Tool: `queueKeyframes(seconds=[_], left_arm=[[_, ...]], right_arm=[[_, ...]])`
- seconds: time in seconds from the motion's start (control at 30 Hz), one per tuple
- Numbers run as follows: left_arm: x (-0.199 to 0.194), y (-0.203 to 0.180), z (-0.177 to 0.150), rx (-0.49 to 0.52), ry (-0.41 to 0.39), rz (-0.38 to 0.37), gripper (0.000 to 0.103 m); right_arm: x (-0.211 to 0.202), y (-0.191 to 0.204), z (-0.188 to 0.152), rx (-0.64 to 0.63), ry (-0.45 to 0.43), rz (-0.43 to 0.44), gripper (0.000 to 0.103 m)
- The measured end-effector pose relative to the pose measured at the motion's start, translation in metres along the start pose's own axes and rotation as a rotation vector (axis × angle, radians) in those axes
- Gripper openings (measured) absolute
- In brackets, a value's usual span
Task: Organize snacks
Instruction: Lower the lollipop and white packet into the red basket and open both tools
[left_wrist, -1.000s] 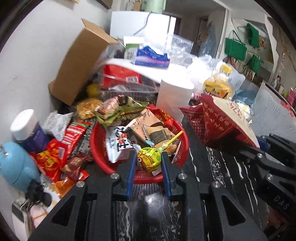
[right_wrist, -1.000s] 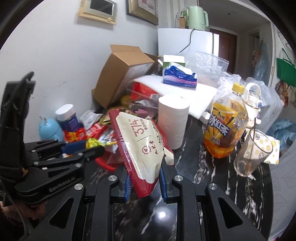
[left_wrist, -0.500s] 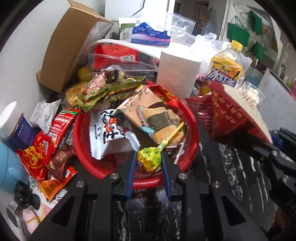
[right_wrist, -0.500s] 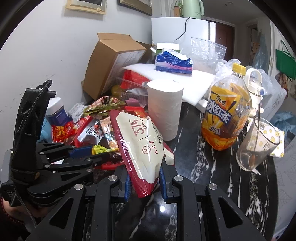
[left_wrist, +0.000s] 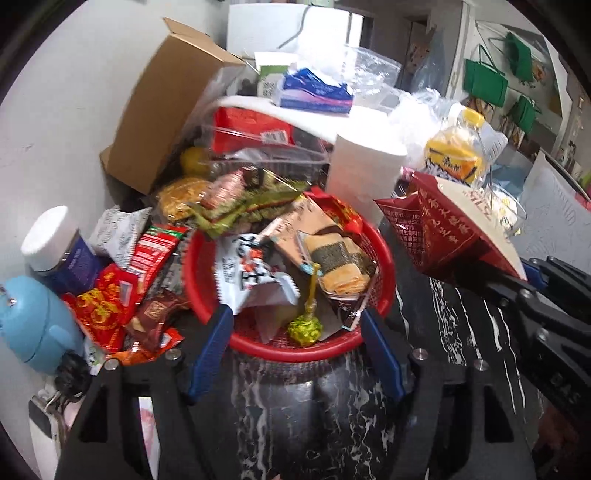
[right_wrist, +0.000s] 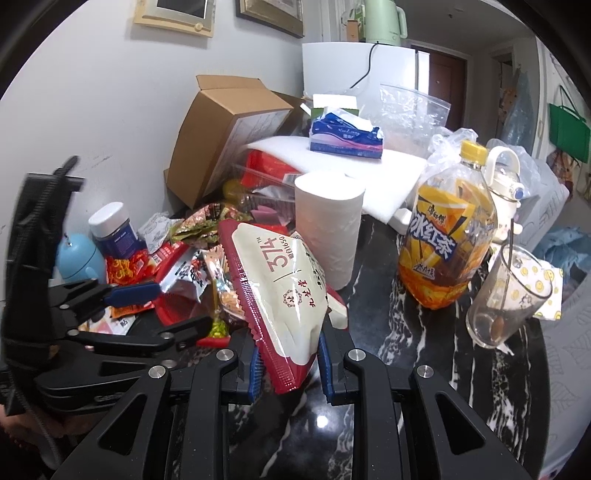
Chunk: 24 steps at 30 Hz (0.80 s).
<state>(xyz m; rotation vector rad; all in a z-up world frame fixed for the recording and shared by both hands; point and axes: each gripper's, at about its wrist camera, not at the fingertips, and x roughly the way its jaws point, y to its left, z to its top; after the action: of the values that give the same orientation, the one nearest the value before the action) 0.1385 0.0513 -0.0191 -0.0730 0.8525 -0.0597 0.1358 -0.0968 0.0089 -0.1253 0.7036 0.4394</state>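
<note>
Our left tool (left_wrist: 297, 354) is opening, jaws clear of the green lollipop (left_wrist: 305, 329), which lies inside the red basket (left_wrist: 295, 349) on the counter (left_wrist: 332, 413). We should draw it straight back without snagging the rim. Our right tool (right_wrist: 288, 363) grips the red-and-cream snack bag (right_wrist: 280, 295) beside the basket; we judge it should go in flat.

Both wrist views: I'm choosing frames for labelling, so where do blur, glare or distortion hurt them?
Left wrist view: motion-smeared throughout, the red basket soft. Right wrist view: sharper, with the tea bottle label readable, lamp glare on the black marble table, and fisheye bending at the edges.
</note>
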Motion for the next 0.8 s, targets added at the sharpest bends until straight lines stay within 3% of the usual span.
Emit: queueKeyframes(seconds=[0.23,0.53,0.73,0.8], left_arm=[[-0.016,0.029,0.002,-0.064,-0.031,0.086,0.070],[-0.013,0.064,-0.007,-0.143,-0.007,0.116,0.070],[-0.015,0.068,-0.013,-0.146,-0.004,0.098,0.070],[-0.017,0.067,-0.012,-0.148,-0.009,0.086,0.070]], right_arm=[[0.015,0.015,0.011,-0.054,-0.016,-0.027,0.024],[0.056,0.047,0.013,-0.108,0.014,-0.025,0.024],[0.067,0.061,0.003,-0.108,0.055,0.028,0.037],[0.065,0.060,0.003,-0.090,0.064,0.061,0.050]])
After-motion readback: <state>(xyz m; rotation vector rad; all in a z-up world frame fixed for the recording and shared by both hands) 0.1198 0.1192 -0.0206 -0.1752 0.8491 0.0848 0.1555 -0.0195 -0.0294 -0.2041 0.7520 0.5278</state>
